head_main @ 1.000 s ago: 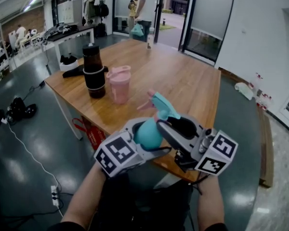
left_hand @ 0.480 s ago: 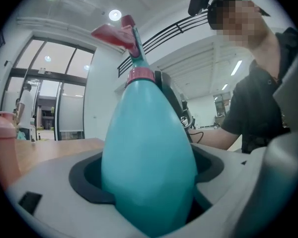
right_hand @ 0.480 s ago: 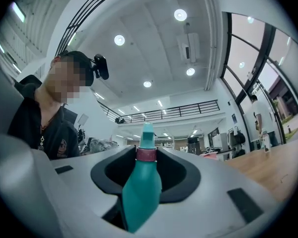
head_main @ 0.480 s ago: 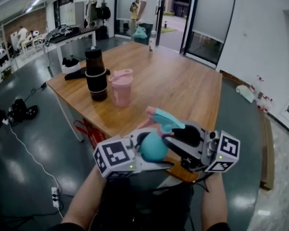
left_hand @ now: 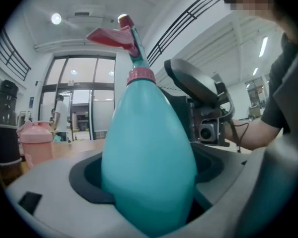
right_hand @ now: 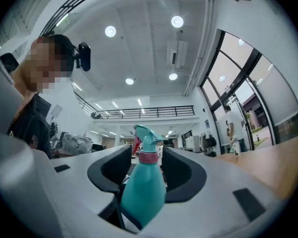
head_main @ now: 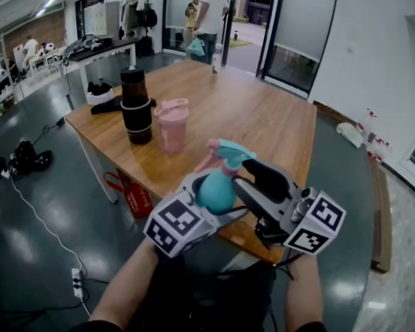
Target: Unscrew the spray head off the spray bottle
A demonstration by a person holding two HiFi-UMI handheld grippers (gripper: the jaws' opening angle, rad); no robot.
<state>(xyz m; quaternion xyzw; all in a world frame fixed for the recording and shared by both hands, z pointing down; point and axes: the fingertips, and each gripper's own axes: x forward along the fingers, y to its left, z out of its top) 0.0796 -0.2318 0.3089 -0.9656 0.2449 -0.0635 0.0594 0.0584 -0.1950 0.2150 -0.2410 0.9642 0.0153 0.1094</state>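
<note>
Dark glossy floor (head_main: 41, 213) surrounds a long wooden table (head_main: 263, 123) in a wide room with glass doors, where a person (head_main: 209, 12) stands at the far end. A dark tumbler (head_main: 136, 106) and a pink shaker cup (head_main: 171, 124) stand just beside each other on the table's left part. Nearer the camera, off the table's near edge, the teal spray bottle (head_main: 216, 189) is held in the air, roughly upright. The left gripper (head_main: 209, 198) is clamped on its rounded body, the jaws pressing both sides. Its spray head (head_main: 228, 154), teal with a pink trigger (left_hand: 109, 37) and a pink collar (right_hand: 150, 157), sits on the neck. The right gripper (head_main: 252, 184) meets the bottle from the other side. Its jaws have just been opening and now stand apart, with the bottle's neck between the black pads (right_hand: 109, 170) and a gap on each side.
</note>
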